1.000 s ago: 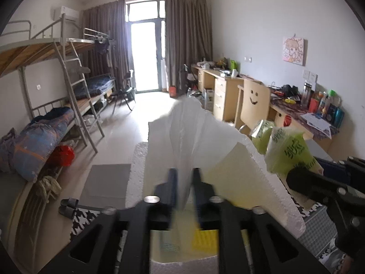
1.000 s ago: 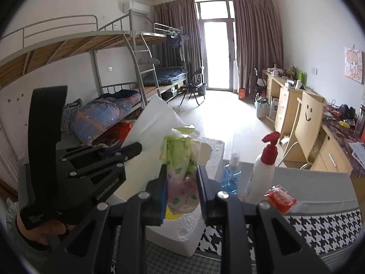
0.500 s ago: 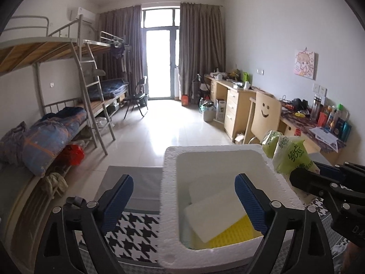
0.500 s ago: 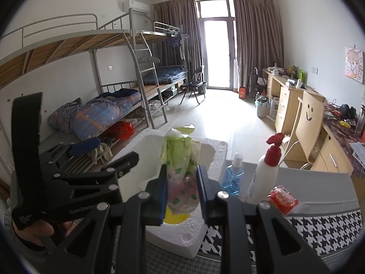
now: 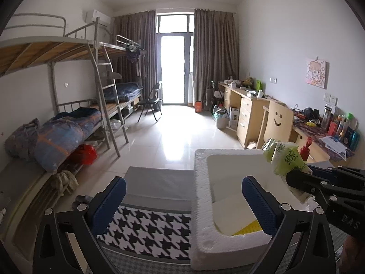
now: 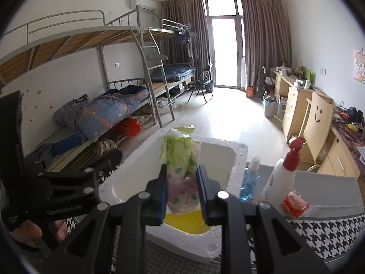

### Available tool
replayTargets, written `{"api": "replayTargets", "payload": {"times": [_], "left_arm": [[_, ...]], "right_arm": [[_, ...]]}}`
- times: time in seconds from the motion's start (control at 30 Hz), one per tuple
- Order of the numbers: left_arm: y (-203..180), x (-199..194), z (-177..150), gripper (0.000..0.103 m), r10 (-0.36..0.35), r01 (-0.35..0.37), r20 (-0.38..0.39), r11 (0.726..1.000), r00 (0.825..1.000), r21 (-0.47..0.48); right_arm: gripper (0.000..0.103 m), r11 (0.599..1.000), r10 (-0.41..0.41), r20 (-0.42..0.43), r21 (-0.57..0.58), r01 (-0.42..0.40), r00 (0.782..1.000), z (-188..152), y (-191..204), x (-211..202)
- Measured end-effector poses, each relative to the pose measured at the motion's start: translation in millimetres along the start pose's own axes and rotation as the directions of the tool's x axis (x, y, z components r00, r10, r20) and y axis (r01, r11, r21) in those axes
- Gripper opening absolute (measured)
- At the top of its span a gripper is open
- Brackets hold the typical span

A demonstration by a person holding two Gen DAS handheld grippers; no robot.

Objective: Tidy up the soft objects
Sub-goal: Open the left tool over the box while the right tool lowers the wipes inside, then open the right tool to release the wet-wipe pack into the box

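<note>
Ahead of the left tool (image 5: 183, 202), now spread apart, its white sheet has dropped into the foam box (image 5: 203, 205); right tool (image 6: 182, 191) stays clamped on tissue pack (image 6: 181, 169) above it, next in.

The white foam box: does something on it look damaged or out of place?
Yes. The foam box has a chipped, ragged near rim in the right wrist view. Inside, a white foam sheet lies tilted over a yellow pad, not flat. The right gripper holds a green tissue pack above it.
</note>
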State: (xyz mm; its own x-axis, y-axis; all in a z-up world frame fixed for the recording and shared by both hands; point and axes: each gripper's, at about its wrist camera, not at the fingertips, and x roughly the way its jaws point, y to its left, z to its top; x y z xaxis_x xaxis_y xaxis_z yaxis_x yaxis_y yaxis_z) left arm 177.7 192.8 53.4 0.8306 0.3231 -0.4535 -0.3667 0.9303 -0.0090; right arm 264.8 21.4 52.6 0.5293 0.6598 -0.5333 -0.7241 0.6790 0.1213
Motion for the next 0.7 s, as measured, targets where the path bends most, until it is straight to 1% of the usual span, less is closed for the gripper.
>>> {"api": "replayTargets", "payload": {"times": [0.33,0.4,0.57,0.67,0.7], "left_arm": [[7,-6,-4,0.102,0.025,-0.025,0.004,1.0,1.0,-0.001],[11,-6,-5,0.102,0.035,-0.035,0.0,0.999,0.999,-0.007],[17,-8,-9,0.102,0.035,-0.035,-0.004,0.999,0.999,-0.014],[16,-8,-9,0.102,0.039,-0.039,-0.002,0.999,0.999,-0.016],[18,-9,-9,0.102,0.041,-0.041,-0.002,0.999,0.999,-0.017]], "right_arm": [[0.028,1.0,0.011,-0.026,0.006,-0.011,1.0,-1,5,11],[0.028,1.0,0.006,-0.032,0.0,-0.006,0.999,-1,5,14],[0.028,1.0,-0.005,-0.051,-0.009,0.005,0.999,0,6,20],[0.038,1.0,0.001,-0.067,-0.017,-0.003,0.998,2,7,25],[0.047,1.0,0.003,-0.067,-0.021,-0.004,0.998,2,9,26]]}}
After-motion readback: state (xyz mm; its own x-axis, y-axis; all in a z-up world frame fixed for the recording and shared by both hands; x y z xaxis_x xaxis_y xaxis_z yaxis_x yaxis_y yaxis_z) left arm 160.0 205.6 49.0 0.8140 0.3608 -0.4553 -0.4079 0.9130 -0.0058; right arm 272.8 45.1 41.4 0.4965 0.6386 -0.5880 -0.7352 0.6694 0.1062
